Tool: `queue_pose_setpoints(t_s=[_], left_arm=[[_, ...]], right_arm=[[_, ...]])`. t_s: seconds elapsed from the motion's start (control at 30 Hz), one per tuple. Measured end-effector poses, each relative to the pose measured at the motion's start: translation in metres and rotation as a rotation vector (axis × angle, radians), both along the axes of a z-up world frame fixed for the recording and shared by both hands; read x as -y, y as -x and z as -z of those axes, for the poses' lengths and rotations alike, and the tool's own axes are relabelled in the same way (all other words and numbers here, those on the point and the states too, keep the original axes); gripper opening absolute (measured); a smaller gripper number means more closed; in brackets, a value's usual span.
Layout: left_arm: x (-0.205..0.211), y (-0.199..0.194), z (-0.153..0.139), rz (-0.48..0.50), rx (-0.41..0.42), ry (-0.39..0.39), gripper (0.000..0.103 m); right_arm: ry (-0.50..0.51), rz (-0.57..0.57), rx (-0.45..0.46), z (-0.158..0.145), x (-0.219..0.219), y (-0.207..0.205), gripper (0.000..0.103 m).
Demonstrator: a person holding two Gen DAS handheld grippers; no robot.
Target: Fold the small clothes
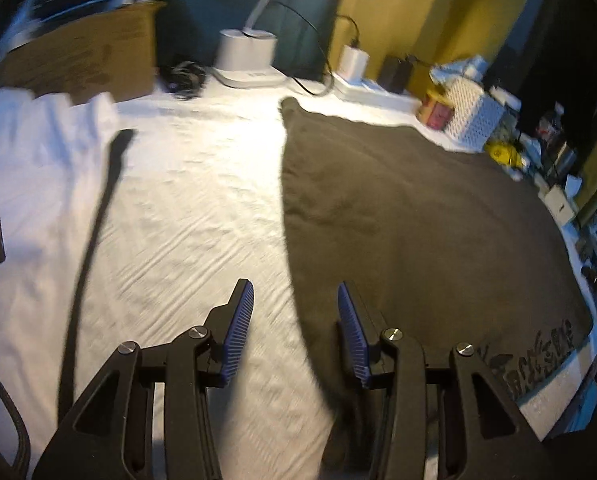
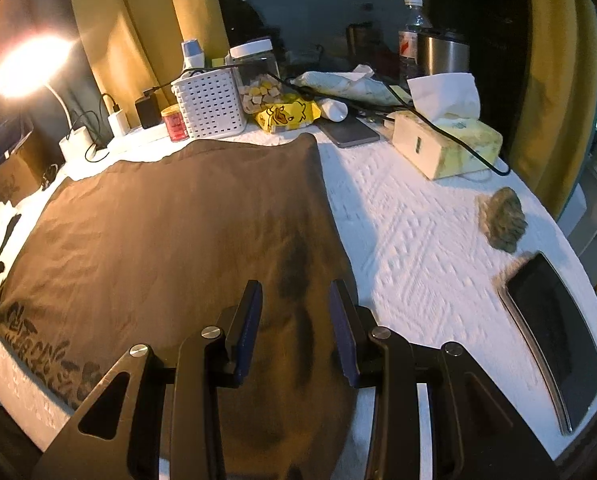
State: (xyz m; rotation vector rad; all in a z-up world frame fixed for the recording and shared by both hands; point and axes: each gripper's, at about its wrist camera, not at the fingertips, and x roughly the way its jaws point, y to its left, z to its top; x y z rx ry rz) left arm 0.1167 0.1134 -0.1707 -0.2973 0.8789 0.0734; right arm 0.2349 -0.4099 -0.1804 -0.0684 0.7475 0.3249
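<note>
A brown T-shirt (image 2: 170, 216) with a dark print near one edge lies spread flat on the white textured table cover (image 2: 410, 248). In the left wrist view the same shirt (image 1: 418, 220) fills the right half. My left gripper (image 1: 296, 300) hovers open over the shirt's left edge, with one finger above the white cover and the other above the brown cloth; nothing is between its pads. My right gripper (image 2: 296, 292) is open above the shirt, just inside its right edge, and its pads hold nothing.
A heap of white cloth (image 1: 38, 152) and a black strap (image 1: 94, 220) lie at the left. Along the back stand a cardboard box (image 1: 86, 52), a lamp base (image 1: 246, 56), a white basket (image 2: 210, 100) and a tissue box (image 2: 446, 144). A small grey-green bundle (image 2: 502, 220) and a dark tablet (image 2: 554, 340) sit at the right.
</note>
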Motion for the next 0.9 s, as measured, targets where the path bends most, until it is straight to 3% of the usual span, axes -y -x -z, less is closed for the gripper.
queue_pose_setpoints(t_s=[0.17, 0.33, 0.37, 0.43, 0.67, 0.9], left_arm=[[0.005, -0.035, 0.004, 0.053, -0.023, -0.039, 0.043], [-0.003, -0.054, 0.005, 0.069, 0.000, -0.020, 0.043], [-0.001, -0.056, 0.005, 0.081, 0.003, -0.035, 0.038], [0.001, -0.058, 0.008, 0.112, -0.007, -0.044, 0.002], [-0.017, -0.054, 0.009, 0.040, -0.003, -0.023, 0.002], [-0.006, -0.056, 0.005, 0.048, -0.013, -0.125, 0.002]], right_arm=[[-0.006, 0.012, -0.003, -0.002, -0.001, -0.013, 0.037], [-0.007, 0.023, -0.023, 0.002, -0.003, -0.026, 0.037], [-0.003, 0.023, -0.025, 0.003, -0.004, -0.028, 0.037], [0.000, 0.026, -0.028, 0.004, -0.006, -0.031, 0.037], [0.039, 0.028, -0.030, 0.009, -0.014, -0.041, 0.037], [0.059, 0.028, -0.043, 0.012, -0.015, -0.048, 0.037]])
